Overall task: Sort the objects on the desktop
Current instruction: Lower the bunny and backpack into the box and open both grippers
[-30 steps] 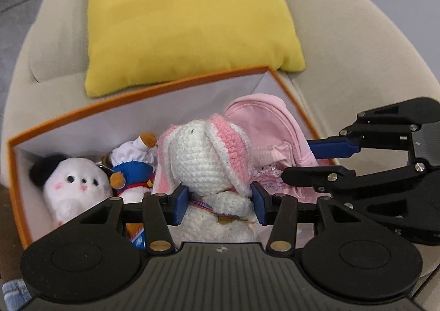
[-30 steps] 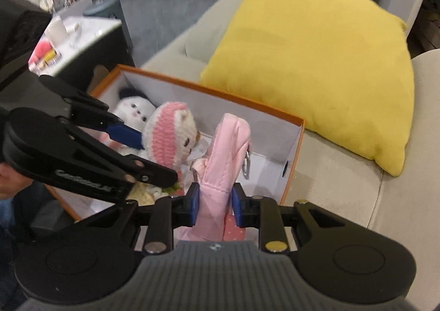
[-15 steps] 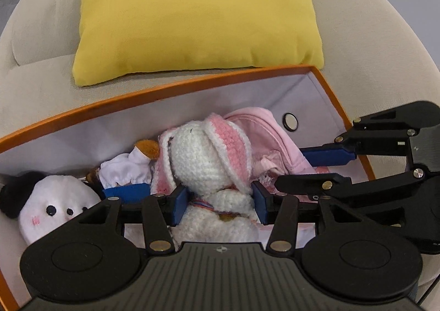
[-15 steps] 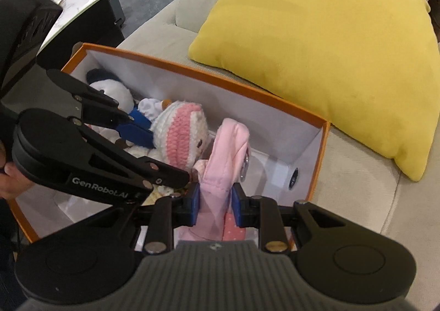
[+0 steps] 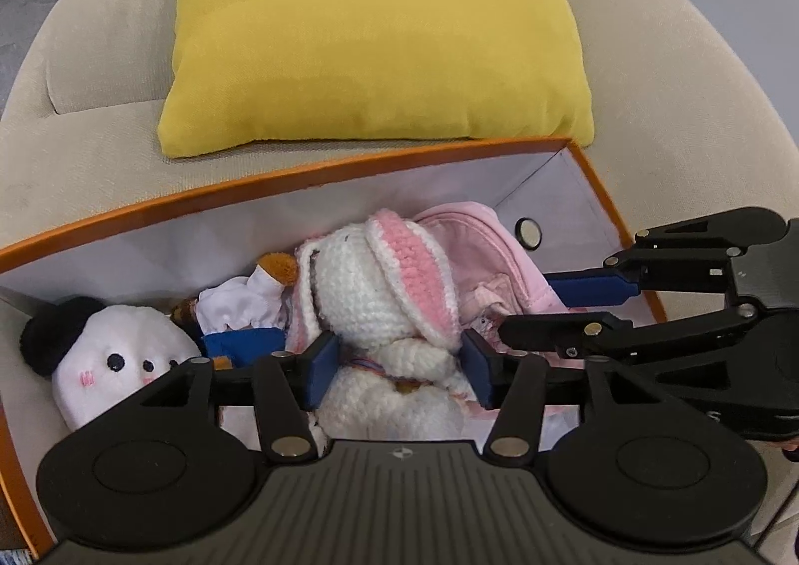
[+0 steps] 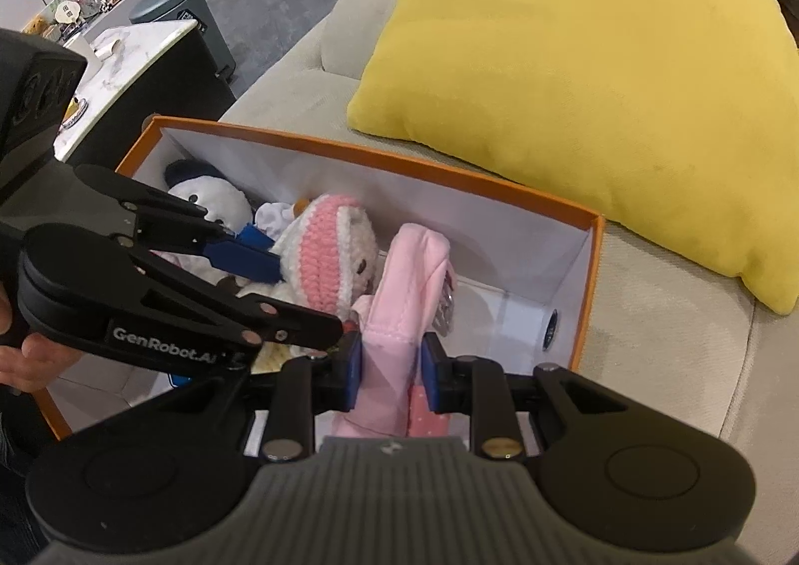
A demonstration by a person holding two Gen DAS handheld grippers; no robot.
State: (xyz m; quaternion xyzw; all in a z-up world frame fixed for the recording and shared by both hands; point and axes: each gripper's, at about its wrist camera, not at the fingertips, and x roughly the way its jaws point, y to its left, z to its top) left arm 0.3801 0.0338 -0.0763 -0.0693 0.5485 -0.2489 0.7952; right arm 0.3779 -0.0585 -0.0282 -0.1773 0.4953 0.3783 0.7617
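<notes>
The left gripper has just been opening its jaws, which now stand clear of the crochet bunny resting between them in the middle of the orange box. The right gripper pinches the pink pouch near the box's right end. If the left jaws lift carelessly, they could snag the bunny's floppy ear and tip it. The two grippers work just beside each other and may collide. A white plush and sailor doll crowd the left end; a yellow cushion lies behind.
</notes>
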